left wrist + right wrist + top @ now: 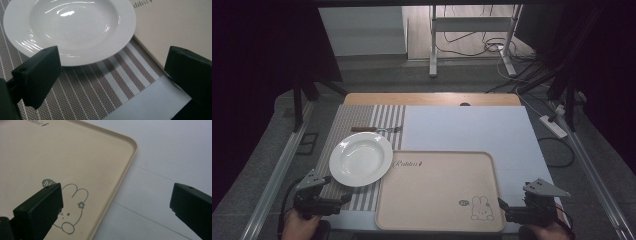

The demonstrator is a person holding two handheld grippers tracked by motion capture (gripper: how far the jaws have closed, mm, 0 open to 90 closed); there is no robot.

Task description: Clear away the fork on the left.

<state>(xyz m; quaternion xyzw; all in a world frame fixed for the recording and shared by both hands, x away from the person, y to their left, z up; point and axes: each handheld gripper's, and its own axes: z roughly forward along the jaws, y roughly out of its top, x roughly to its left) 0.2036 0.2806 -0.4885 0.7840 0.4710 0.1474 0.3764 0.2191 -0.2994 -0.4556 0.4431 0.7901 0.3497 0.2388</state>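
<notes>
White plate (361,159) lay just beyond left gripper (323,196), jaws apart, empty; right gripper (523,209), likewise apart, by tray (437,220).

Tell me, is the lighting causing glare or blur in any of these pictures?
High view: dim, dark at both sides, the plate the brightest thing. Left gripper view: white glare streaks on the plate; the near jaws look soft. Right gripper view: even light on the tray, no glare.

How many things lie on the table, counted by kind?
Plate: 1
Tray: 1
Striped placemat: 1
Utensil, looks like a fork: 1
Total: 4
</notes>
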